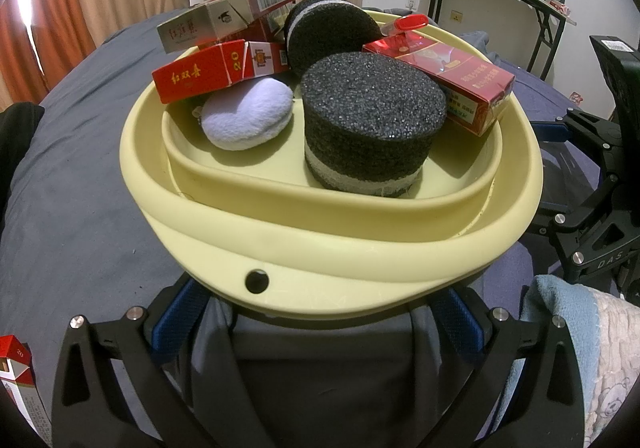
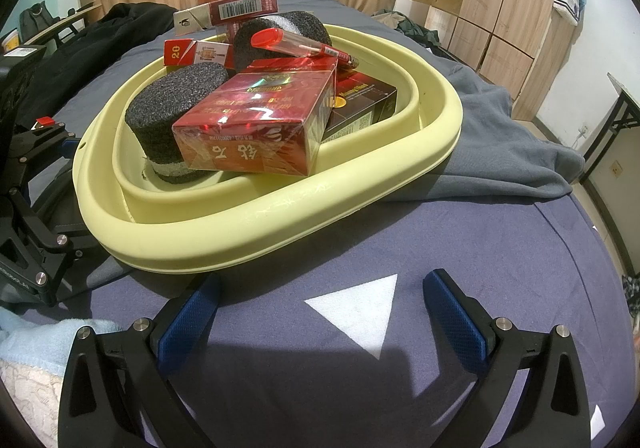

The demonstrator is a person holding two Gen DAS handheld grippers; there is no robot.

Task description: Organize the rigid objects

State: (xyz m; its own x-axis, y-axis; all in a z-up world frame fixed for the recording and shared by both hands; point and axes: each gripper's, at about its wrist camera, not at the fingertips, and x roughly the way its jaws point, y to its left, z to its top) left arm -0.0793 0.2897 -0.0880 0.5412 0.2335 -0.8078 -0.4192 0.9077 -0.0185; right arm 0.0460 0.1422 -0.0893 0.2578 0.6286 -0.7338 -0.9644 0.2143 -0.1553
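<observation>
A pale yellow collapsible basin point(image 1: 332, 244) sits on the bed and also shows in the right wrist view point(image 2: 280, 207). It holds two black foam cylinders point(image 1: 372, 119), several red cigarette boxes point(image 1: 444, 83), a white plush pad point(image 1: 246, 113), a dark box point(image 2: 366, 103) and a red-capped pen point(image 2: 296, 43). My left gripper point(image 1: 320, 312) is open, its blue fingers point(image 1: 176, 324) spread under the basin's near rim. My right gripper point(image 2: 320, 308) is open and empty over the bedsheet, just short of the basin.
A red and white cigarette box point(image 1: 18, 380) lies at the lower left of the left wrist view. A light blue towel point(image 1: 568, 328) lies at the right. A grey blanket point(image 2: 500, 143) is bunched behind the basin. Black clothing point(image 2: 92, 43) lies at the back left.
</observation>
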